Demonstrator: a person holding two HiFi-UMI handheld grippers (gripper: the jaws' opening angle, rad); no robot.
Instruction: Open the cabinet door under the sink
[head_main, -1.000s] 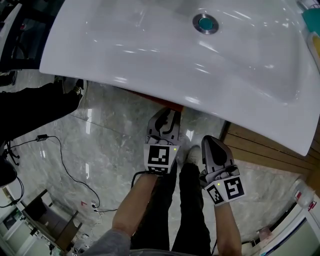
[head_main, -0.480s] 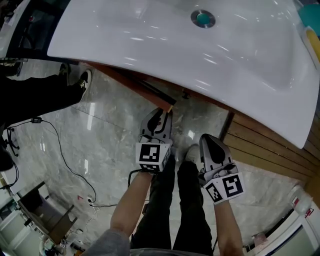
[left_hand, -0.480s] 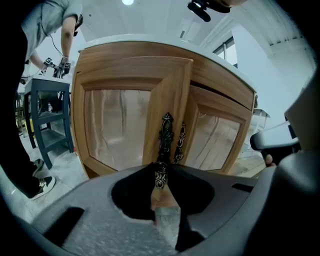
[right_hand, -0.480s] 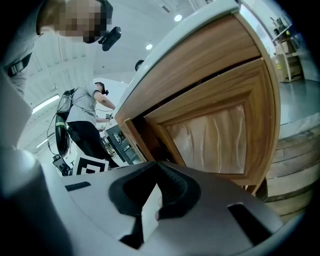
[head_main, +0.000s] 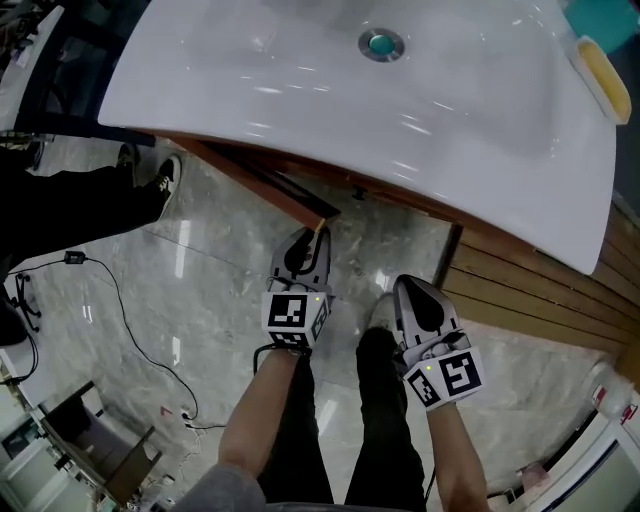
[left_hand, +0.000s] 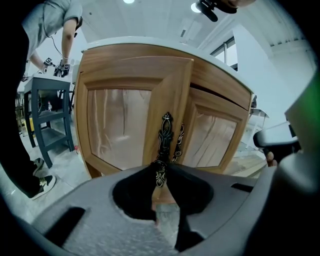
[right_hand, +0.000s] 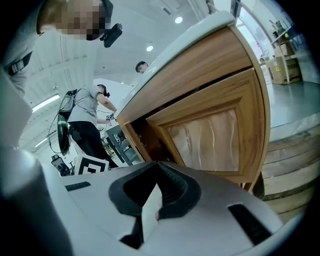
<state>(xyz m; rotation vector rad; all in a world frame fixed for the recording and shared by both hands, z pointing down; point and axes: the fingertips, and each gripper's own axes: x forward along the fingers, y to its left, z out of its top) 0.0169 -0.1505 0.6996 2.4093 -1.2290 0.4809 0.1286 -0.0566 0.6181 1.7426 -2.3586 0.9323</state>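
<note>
- Now, at the left, the left door (head_main: 260, 179) of the cabinet stands well out from under the sink (head_main: 420, 110). A second ago only a sliver of its wooden top edge showed past the basin rim, so the leaf has swung outward over the marble floor (head_main: 200, 280).
- Next comes the left gripper (head_main: 315, 238), which has drawn back with the door. Its jaws have just been closing. The left gripper view shows them clamped on the lower end of the ornate dark handle (left_hand: 165, 134) at the door's free edge, with the handle running up from between the tips.
- Judging by its angle, the door is partly open, not fully. The pull probably needs to carry on along the hinge arc, and the tighter grip should make a slip off the thin handle less likely.
- Further right, the right door (right_hand: 212, 137) looks closed in its frame and untouched. Beside it the dark inside of the cabinet (right_hand: 142, 137) is exposed.
- Rightmost, the right gripper (head_main: 404, 284) is held low over the person's feet. Its jaws are pressed together on nothing, well apart from either door.
</note>
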